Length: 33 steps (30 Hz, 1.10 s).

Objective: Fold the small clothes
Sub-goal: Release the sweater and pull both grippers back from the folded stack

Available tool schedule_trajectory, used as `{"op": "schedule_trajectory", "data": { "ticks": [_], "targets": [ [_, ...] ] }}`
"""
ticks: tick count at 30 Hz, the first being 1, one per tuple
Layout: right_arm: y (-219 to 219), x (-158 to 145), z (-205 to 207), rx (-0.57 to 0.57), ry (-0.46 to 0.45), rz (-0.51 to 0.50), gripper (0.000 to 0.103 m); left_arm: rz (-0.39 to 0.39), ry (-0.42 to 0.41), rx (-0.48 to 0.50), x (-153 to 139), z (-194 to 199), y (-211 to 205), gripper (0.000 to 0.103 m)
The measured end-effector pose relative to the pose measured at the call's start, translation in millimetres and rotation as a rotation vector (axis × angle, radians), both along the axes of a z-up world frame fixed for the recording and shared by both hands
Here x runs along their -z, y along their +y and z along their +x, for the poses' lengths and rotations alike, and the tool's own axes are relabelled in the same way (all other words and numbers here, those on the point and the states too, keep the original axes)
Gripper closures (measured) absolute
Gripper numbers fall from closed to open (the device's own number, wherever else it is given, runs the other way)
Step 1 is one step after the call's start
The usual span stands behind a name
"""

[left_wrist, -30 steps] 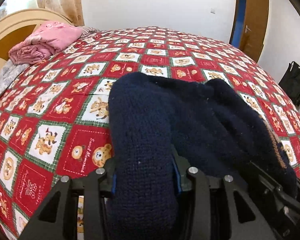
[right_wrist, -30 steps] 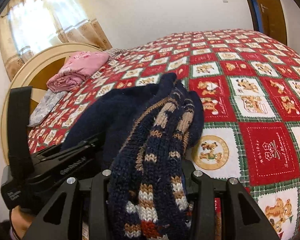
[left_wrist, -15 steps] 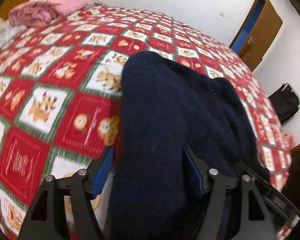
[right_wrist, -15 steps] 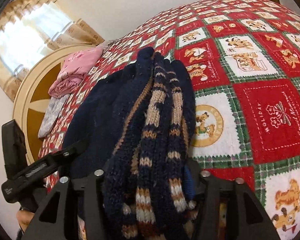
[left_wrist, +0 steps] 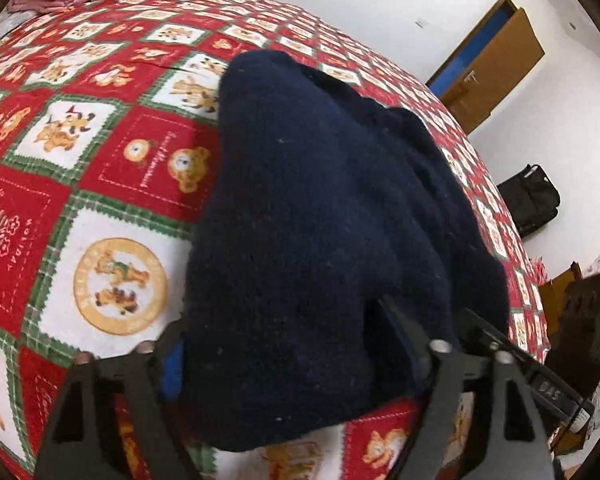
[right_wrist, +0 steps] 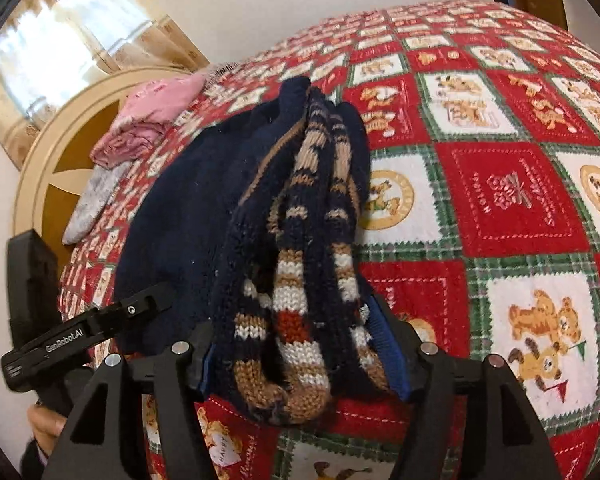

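Navy knitted sweater [left_wrist: 320,220] folded on bed quilt [left_wrist: 112,184]; left gripper [left_wrist: 300,368] jaws spread around it, right gripper [right_wrist: 304,360] jaws opening around striped edge.

A red teddy-bear quilt [left_wrist: 148,168], a brown door [left_wrist: 496,68], a black bag [left_wrist: 532,200], sunlit curtains [right_wrist: 80,28].

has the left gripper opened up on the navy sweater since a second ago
Yes. The left gripper had its pads pinching the dark navy knitted sweater; now they stand apart from the fabric, which lies on the red teddy-bear quilt.
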State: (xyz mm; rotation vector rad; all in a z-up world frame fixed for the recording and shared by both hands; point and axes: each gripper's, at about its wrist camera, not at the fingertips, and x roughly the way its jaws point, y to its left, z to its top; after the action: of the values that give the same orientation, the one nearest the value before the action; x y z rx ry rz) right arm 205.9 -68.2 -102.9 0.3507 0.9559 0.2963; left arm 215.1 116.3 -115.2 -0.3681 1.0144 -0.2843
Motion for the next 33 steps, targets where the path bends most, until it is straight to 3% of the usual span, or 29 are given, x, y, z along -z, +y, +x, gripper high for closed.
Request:
{"op": "schedule_trajectory", "data": {
  "ticks": [1,3,4,6,9,11,12,15,18,19,21,24,26,29,33],
  "targets": [
    [1.4,-0.1,0.2,0.003,0.021,0.012,0.039,-0.013,0.007,-0.005,-2.8,0.3,1.0,0.036],
    [0.6,0.2,-2.8,0.000,0.069,0.093,0.044,-0.049,0.015,-0.012,-11.0,1.1,4.5,0.058],
    [-1.0,2.2,-4.8,-0.017,0.097,0.175,0.048,-0.059,0.013,-0.011,-16.8,1.0,7.0,0.060],
    [-5.4,11.3,-8.7,-0.027,0.143,0.294,0.050,-0.052,0.002,-0.008,-27.3,0.1,8.2,0.062],
    [-17.6,19.5,-11.9,0.000,0.136,0.323,0.060,0.000,0.024,-0.008,-28.0,-3.2,6.3,0.062],
    [-25.4,23.9,-12.7,0.004,0.140,0.358,0.060,0.101,0.031,-0.018,-19.4,-5.1,2.0,0.059],
    [-26.6,23.6,-13.2,-0.002,0.136,0.357,0.060,0.142,0.021,-0.018,-15.0,-8.8,1.6,0.052],
    [-26.1,18.0,-17.5,-0.019,0.118,0.308,0.060,0.237,-0.021,-0.038,-13.1,-15.9,0.3,0.038],
    [-23.4,6.3,-26.3,-0.033,0.097,0.233,0.057,0.320,-0.059,-0.072,-17.8,-25.0,-0.1,0.031],
    [-23.5,0.5,-32.5,-0.022,0.090,0.191,0.048,0.346,-0.073,-0.077,-19.1,-27.0,0.6,0.030],
    [-24.7,-12.7,-47.2,0.045,0.064,0.062,0.039,0.405,-0.100,-0.092,-21.6,-30.9,-1.6,0.024],
    [-8.5,-45.7,-76.7,0.100,-0.098,-0.185,0.039,0.489,-0.155,-0.131,-27.1,-39.7,-6.6,0.022],
    [16.4,-63.4,-93.4,0.059,-0.247,-0.339,0.039,0.529,-0.179,-0.157,-31.5,-47.0,-9.9,0.021],
    [42.1,-73.2,-101.1,-0.018,-0.352,-0.429,0.039,0.549,-0.181,-0.173,-34.3,-53.9,-13.4,0.016],
    [56.0,-59.6,-81.9,-0.081,-0.284,-0.406,0.039,0.536,-0.186,-0.194,-36.1,-68.6,-13.3,0.008]
  ]
}}
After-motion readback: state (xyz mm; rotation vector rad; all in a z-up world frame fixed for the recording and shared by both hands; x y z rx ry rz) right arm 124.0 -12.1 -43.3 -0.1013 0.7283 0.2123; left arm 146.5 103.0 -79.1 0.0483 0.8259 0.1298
